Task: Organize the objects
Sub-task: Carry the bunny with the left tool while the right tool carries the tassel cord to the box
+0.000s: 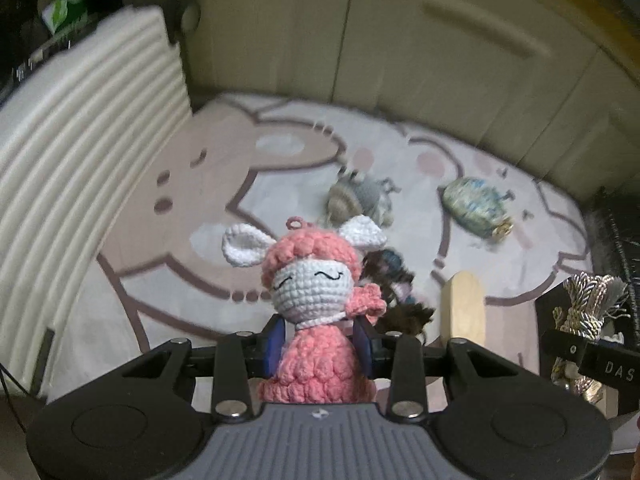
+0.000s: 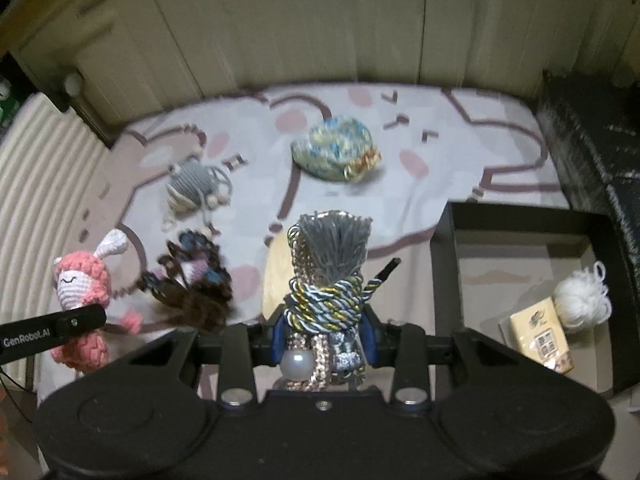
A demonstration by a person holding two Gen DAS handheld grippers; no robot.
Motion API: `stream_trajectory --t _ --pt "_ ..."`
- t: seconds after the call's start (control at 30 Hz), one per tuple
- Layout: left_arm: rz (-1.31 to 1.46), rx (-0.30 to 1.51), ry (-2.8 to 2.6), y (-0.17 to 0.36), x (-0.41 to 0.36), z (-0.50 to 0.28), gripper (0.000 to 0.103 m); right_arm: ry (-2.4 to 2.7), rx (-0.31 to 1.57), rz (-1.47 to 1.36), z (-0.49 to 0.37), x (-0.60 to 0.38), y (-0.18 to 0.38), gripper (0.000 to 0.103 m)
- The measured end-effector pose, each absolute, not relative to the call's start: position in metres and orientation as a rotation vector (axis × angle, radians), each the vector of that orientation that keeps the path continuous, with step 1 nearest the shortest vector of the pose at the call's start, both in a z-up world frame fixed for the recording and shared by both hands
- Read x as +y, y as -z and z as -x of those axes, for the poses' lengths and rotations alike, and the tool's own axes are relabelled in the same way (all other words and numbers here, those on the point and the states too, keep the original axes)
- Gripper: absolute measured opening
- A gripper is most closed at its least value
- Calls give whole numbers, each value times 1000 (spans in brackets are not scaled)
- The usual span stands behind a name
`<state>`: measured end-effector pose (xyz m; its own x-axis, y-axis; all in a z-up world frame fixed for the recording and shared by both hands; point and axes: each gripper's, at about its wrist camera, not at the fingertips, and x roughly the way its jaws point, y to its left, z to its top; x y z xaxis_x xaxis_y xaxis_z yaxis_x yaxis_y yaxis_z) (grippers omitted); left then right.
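Pink crocheted doll (image 1: 316, 308) sits clamped between the pads of the left gripper (image 1: 320, 344), lifted off the patterned mat (image 1: 160, 280), while the right gripper (image 2: 324, 340) is closed on a braided cord tassel (image 2: 328, 280). I judge sorting partly done: the black tray (image 2: 444, 280) on the right already holds a white pompom (image 2: 582, 300) and a cream packet (image 2: 538, 338), with a grey knitted toy (image 2: 192, 184), a blue-green pouch (image 2: 336, 148) and a dark feathered piece (image 2: 192, 284) still on the mat. Open mat lies ahead up to the cabinet fronts (image 2: 320, 20), a ribbed cushion (image 1: 80, 160) hems the left, and the tray's raised near wall must be cleared.

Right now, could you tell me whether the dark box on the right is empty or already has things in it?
Not empty. The right wrist view shows the dark box holding a white yarn ball and a beige packet.
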<state>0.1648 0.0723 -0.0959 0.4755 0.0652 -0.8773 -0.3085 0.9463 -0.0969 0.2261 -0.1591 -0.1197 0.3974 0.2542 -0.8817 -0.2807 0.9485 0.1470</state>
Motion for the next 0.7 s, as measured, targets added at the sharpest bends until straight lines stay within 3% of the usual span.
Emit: stream_trajectory --t 0.33,0.7 --pt "247 938 -188 63 60 -157 39 -375 983 -25 -212 -174 78 38" --pt "251 900 -85 48 16 -169 39 -352 929 -8 -214 -208 70 38"
